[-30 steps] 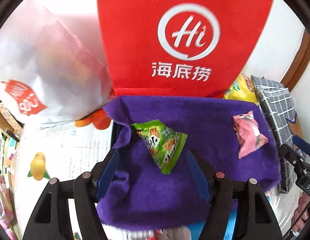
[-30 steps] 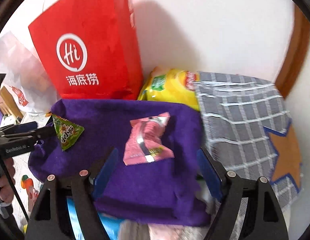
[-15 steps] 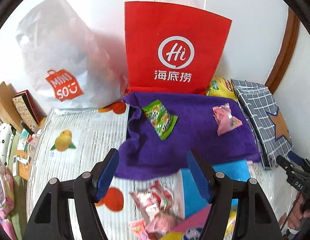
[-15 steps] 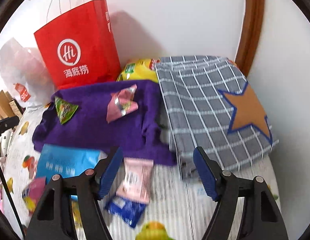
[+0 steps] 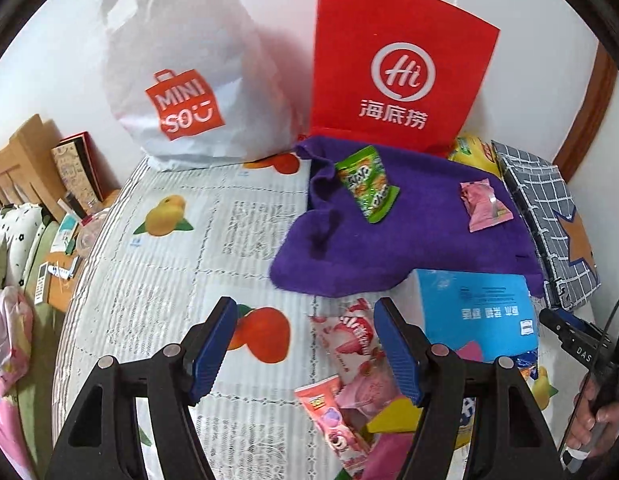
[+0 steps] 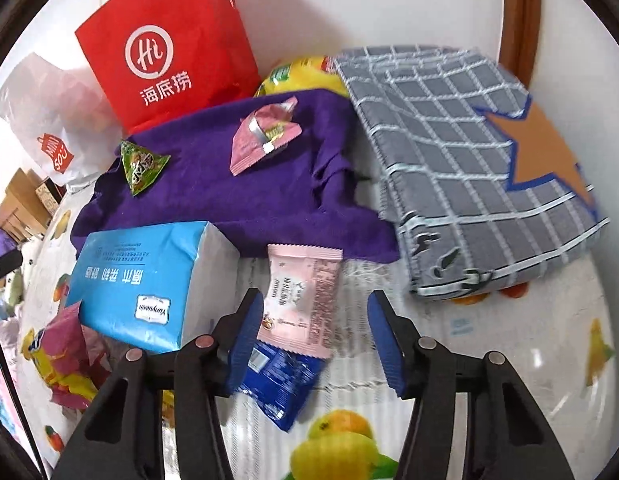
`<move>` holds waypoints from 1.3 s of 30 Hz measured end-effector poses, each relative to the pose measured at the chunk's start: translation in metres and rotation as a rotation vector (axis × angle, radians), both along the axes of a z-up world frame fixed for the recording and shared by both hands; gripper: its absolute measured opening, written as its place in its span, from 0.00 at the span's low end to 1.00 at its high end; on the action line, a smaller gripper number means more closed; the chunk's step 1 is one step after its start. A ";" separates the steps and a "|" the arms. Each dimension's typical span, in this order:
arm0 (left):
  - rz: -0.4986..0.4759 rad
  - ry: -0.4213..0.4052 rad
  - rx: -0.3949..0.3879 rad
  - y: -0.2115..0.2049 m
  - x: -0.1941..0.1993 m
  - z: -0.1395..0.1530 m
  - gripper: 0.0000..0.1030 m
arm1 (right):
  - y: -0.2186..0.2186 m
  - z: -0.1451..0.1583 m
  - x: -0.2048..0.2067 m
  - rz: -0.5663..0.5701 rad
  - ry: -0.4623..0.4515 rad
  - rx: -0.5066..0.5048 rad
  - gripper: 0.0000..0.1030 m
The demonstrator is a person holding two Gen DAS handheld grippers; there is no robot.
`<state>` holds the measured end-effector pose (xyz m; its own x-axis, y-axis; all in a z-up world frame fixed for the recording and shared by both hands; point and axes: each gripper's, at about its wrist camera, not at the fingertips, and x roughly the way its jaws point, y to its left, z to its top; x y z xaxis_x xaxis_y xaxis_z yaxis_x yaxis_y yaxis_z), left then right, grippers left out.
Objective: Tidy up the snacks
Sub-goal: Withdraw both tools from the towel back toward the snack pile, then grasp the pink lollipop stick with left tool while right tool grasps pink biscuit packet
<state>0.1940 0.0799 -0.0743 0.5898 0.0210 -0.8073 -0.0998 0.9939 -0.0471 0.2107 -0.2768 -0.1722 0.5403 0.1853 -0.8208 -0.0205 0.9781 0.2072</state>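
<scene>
While two snack packets (image 5: pixel 367 184) lie on it, purple cloth (image 5: pixel 409 248) stays flat.

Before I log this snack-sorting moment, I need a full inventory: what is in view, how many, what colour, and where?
purple cloth: 1, purple, on the fruit-print table cover
green snack packet: 1, green, on the cloth's left part
pink wrapper: 1, pink, on the cloth's right part
pale pink packet: 1, on the cover, between the right gripper's fingers, not pinched
dark blue packet: 1, partly under it
blue tissue pack: 1, beside the cloth
red paper bag: 1, by the wall
white plastic bag: 1, left of it
yellow bag: 1, behind the cloth
checked grey cloth: 1, right
left gripper: open, empty
right gripper: open, jaws just been closing
</scene>
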 end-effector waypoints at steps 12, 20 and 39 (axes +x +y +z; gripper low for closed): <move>0.026 0.014 -0.008 0.016 0.006 -0.011 0.70 | 0.010 -0.030 0.030 0.025 0.048 0.017 0.52; -0.001 0.013 -0.024 0.010 0.001 -0.014 0.70 | -0.002 -0.014 0.009 0.025 0.018 -0.021 0.33; 0.006 0.019 -0.029 0.009 -0.048 -0.016 0.70 | 0.015 -0.026 -0.097 0.084 0.046 -0.098 0.39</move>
<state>0.1460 0.0893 -0.0901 0.5747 0.0007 -0.8184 -0.1066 0.9915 -0.0740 0.1133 -0.2616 -0.1987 0.4879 0.1462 -0.8606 -0.0960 0.9889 0.1136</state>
